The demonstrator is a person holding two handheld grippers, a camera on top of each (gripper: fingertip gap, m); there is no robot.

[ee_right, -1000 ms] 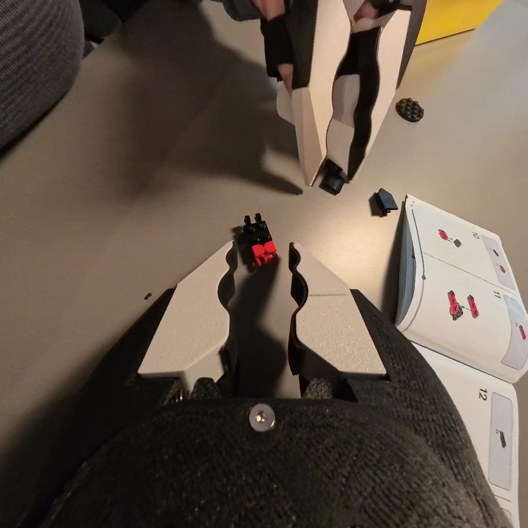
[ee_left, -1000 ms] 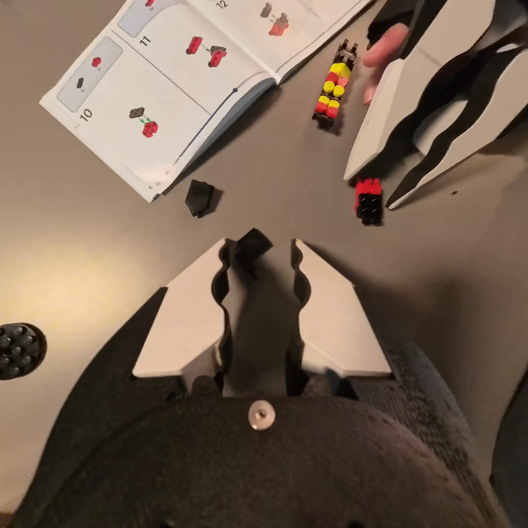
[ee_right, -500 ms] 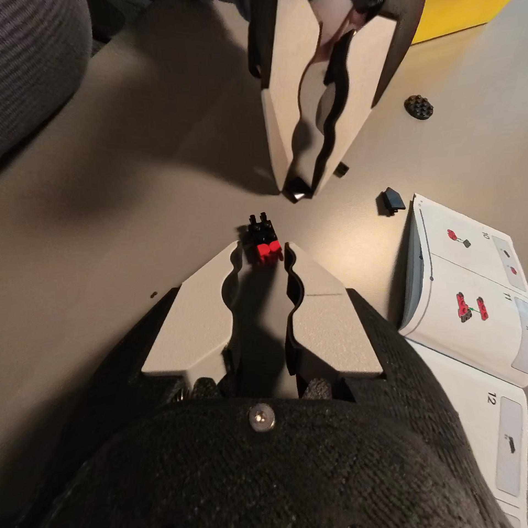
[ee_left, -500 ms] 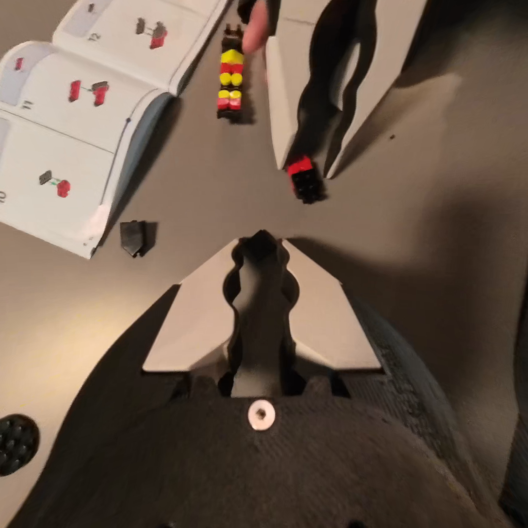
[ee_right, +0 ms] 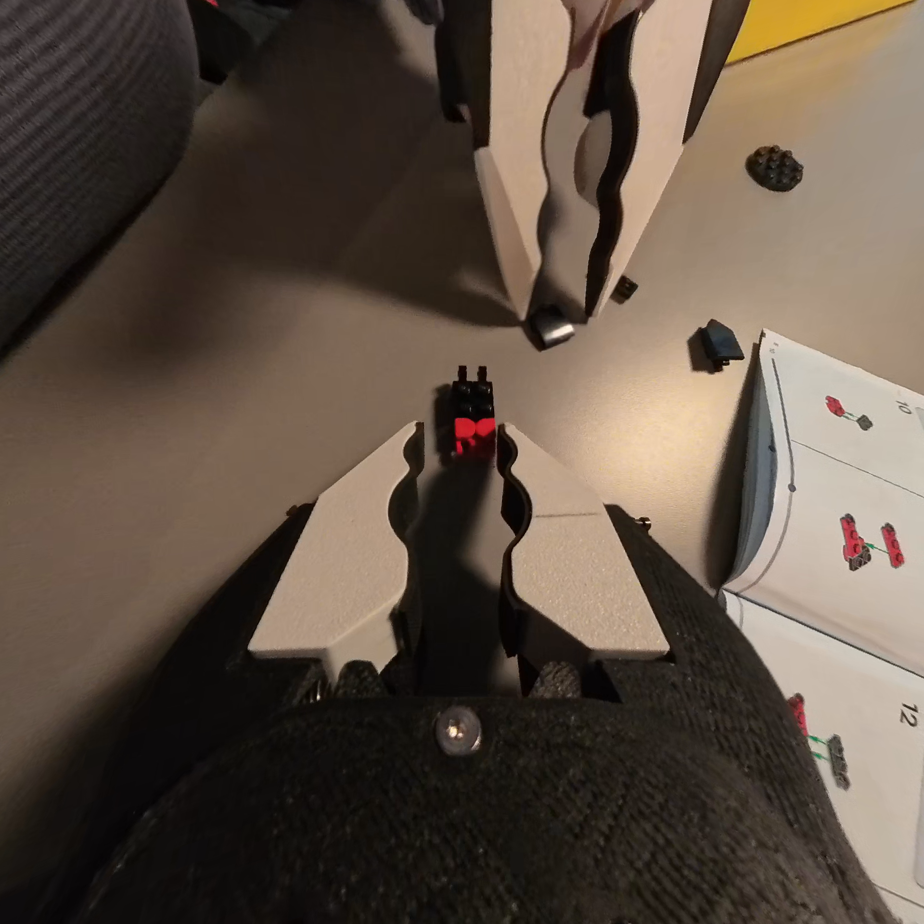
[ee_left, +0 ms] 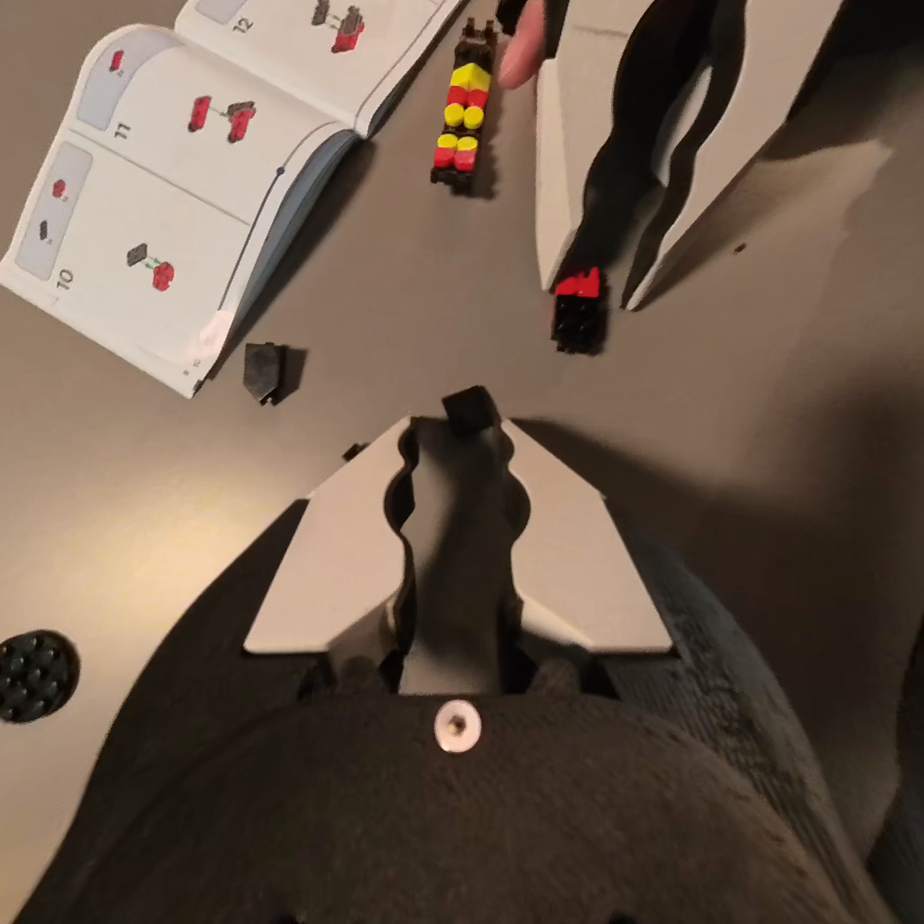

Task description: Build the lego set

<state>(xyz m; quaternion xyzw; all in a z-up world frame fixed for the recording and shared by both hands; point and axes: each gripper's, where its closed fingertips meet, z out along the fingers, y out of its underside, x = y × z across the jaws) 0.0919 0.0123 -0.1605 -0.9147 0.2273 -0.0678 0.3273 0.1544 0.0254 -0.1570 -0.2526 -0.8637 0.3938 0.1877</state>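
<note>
My left gripper [ee_left: 457, 420] is shut on a small black piece [ee_left: 470, 407] that sticks out past its tips, low over the table. It also shows at the top of the right wrist view [ee_right: 562, 315] with the piece [ee_right: 550, 330]. My right gripper [ee_right: 459, 425] is open, with its tips on either side of a small red-and-black assembly [ee_right: 470, 425] that lies on the table. The right finger is close against the red part and there is a gap on the left. In the left wrist view this assembly [ee_left: 580, 310] lies between the right gripper's tips [ee_left: 590, 295].
An open instruction booklet [ee_left: 175, 175] lies to the left, and shows in the right wrist view [ee_right: 850, 500]. A long black, yellow and red assembly [ee_left: 462, 115] lies beside it. A black sloped piece [ee_left: 265, 370], a round studded black plate [ee_left: 35, 675] and a tiny black piece [ee_right: 625, 289] lie loose. Some 7 cm of space lies between my two pairs of fingers. From my left tips it is roughly 15 cm to the round studded black plate [ee_left: 35, 675]; from my right, 25 cm. The right camera catches it too, in the right wrist view [ee_right: 775, 166].
My left gripper closed on the small black piece and brought it nearer the red-and-black assembly. My right gripper narrowed around that assembly and moved forward over it.
</note>
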